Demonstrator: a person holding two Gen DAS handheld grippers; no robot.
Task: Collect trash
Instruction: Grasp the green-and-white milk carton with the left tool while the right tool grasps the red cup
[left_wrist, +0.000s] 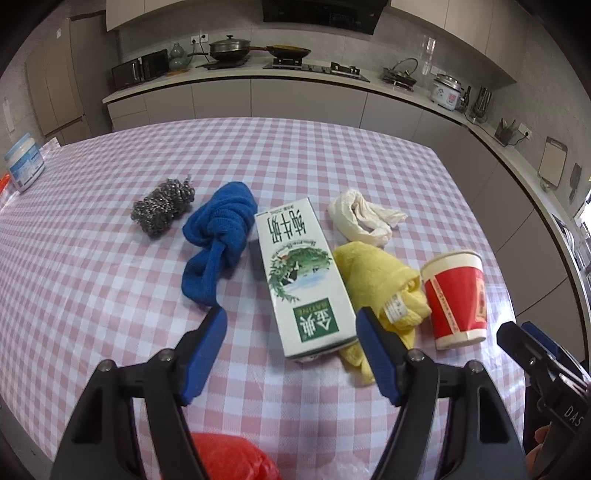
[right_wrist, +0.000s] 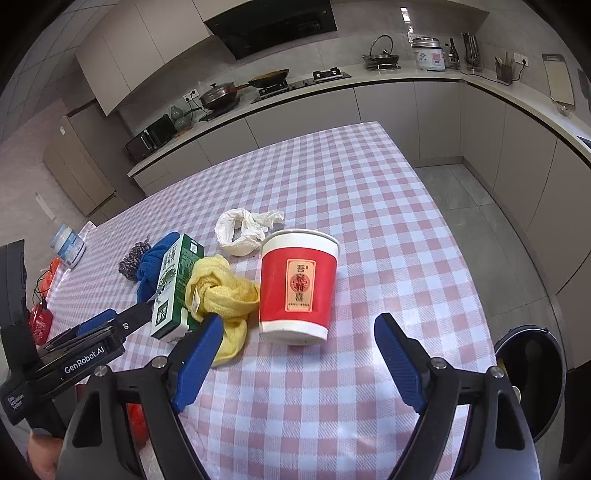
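A white-and-green milk carton (left_wrist: 303, 280) lies flat on the pink checked tablecloth (left_wrist: 92, 280). My left gripper (left_wrist: 291, 317) hovers open over the carton's near end, its blue fingers apart on either side and not pressing it. A red paper cup (right_wrist: 297, 288) with a white rim stands upright to the right of the carton. My right gripper (right_wrist: 299, 321) is open just in front of the cup's base, with nothing between its pads. A crumpled white tissue (right_wrist: 243, 230) lies behind the cup. The left gripper (right_wrist: 122, 321) also shows at the right wrist view's left side.
A yellow cloth (left_wrist: 376, 280) sits between carton and cup, a blue cloth (left_wrist: 218, 240) and a steel scourer (left_wrist: 162, 208) left of the carton. Red plastic (left_wrist: 229, 458) lies at the near edge. A dark round bin (right_wrist: 532, 369) stands on the floor by the table's right edge.
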